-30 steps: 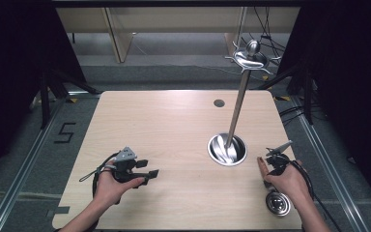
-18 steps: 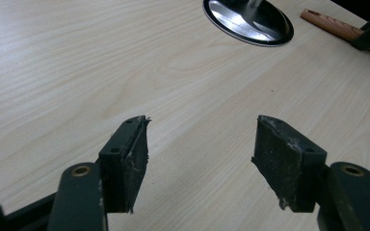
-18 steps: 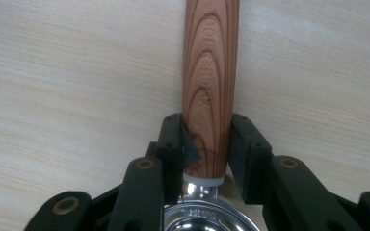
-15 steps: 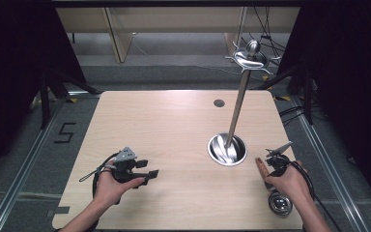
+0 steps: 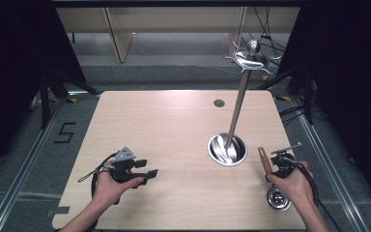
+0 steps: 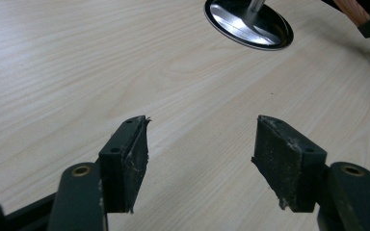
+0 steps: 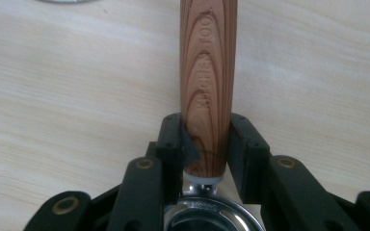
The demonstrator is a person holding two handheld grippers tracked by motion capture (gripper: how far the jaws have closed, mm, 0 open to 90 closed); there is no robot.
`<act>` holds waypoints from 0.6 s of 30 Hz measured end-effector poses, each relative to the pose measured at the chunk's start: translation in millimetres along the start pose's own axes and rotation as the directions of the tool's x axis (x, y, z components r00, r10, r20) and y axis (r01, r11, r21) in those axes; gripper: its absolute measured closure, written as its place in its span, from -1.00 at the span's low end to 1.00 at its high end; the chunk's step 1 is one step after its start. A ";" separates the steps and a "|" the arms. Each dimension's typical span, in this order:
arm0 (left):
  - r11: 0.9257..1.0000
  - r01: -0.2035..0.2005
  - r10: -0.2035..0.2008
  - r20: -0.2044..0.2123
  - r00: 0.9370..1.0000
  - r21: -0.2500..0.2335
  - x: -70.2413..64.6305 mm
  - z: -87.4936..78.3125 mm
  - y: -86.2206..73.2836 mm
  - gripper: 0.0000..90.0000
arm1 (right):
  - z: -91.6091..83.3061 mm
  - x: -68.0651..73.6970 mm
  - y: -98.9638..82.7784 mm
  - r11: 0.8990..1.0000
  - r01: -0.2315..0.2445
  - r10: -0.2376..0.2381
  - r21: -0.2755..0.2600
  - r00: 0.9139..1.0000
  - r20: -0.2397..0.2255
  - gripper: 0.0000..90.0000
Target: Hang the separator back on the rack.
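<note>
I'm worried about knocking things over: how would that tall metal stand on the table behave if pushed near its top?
The stand would probably tip rather than slide: its pole is tall and thin over a small round base. It already seems to lean toward its hooked top. Polished metal suggests it's stiff, and perhaps slippery on the table.

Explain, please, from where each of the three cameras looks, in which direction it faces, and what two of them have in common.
High view: above the person's side, facing forward and down on the table; both forearms, left gripper and right gripper show.
Left gripper view: rides on the left gripper, facing across the tabletop to the stand's round base; its jaws stand apart.
Right gripper view: rides on the right gripper, looking along a wooden handle clamped between its jaws.
Shared: high and left gripper views both show the base and handle.
</note>
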State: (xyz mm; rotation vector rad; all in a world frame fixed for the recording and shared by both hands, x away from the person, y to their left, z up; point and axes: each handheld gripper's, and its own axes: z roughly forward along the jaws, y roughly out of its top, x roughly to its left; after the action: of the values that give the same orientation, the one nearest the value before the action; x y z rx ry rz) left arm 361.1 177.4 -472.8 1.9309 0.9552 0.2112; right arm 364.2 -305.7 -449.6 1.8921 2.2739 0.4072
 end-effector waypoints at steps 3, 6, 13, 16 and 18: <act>1.000 0.000 0.000 -0.001 1.000 -0.001 0.0 -0.3 0.1 -0.20 | -2.0 0.1 -1.8 1.000 0.001 -0.001 -0.030 1.000 0.003 0.55; 1.000 -0.001 0.001 -0.003 1.000 0.006 -0.1 -1.4 0.4 -0.20 | -5.9 -0.4 -5.2 0.996 0.004 -0.003 -0.084 1.000 0.002 0.55; 1.000 -0.003 0.003 -0.004 1.000 0.008 -0.9 -0.7 0.2 -0.20 | -17.4 -3.9 -13.6 0.965 0.064 -0.059 -0.253 0.998 0.030 0.55; 1.000 -0.003 0.003 -0.002 1.000 0.010 -0.5 -0.8 0.5 -0.20 | -23.2 -4.0 -13.8 0.952 0.035 -0.029 -0.306 0.999 0.024 0.55; 1.000 -0.001 0.001 -0.005 1.000 0.000 -0.6 -0.2 0.2 -0.20 | -23.6 -5.4 -13.7 0.944 0.051 -0.043 -0.326 0.999 0.031 0.55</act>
State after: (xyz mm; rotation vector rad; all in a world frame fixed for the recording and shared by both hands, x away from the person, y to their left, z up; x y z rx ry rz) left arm 360.7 177.1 -472.5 1.9321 0.9574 0.2168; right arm 345.5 -315.8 -431.6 1.6654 2.0764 0.7027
